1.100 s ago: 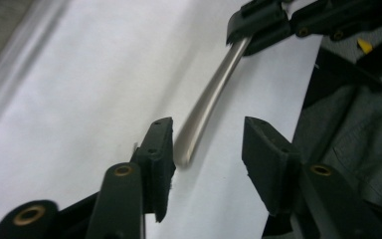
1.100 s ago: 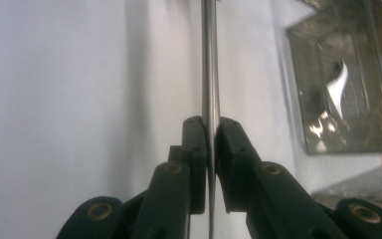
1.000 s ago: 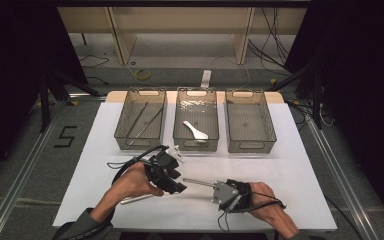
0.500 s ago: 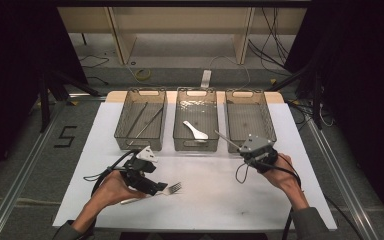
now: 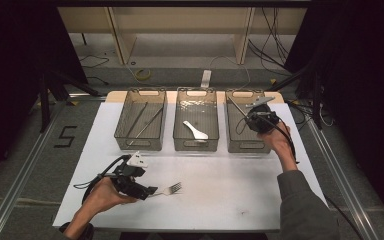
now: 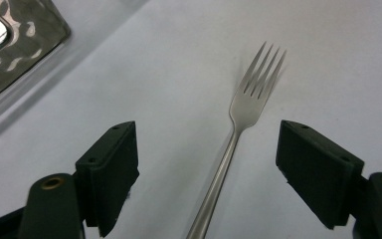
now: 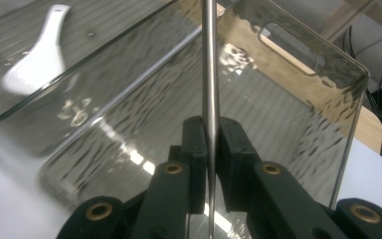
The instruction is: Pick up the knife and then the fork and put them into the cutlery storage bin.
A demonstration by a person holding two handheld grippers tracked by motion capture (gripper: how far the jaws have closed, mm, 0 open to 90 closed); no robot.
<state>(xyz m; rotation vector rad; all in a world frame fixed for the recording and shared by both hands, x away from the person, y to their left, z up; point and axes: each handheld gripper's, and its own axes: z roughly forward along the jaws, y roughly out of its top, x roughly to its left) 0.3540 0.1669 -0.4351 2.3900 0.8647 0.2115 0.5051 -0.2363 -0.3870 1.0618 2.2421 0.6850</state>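
Observation:
A silver fork [image 5: 172, 189] [image 6: 251, 99] lies flat on the white table [image 5: 240, 195], tines pointing away from my left gripper [image 5: 151, 191] [image 6: 206, 147]. That gripper is open; its jaws have just been opening and stand either side of the fork's handle without touching it. My right gripper [image 5: 248, 116] [image 7: 210, 130] is shut on a thin metal utensil [image 5: 234, 106] [image 7: 209, 59], held over the clear right bin [image 5: 245, 146] [image 7: 303, 114]. What kind of utensil it is I cannot tell.
Three clear bins stand in a row at the back of the table. The left bin [image 5: 140, 146] holds thin metal sticks [image 5: 147, 122]. The middle bin [image 5: 196, 147] holds a white spoon [image 5: 196, 130] [image 7: 35, 62]. Dark floor and cables surround the table.
The right gripper has carried the thin utensil from the front middle up to the right bin. The left gripper has moved left and down, its jaws wider, with the fork lying on the table.

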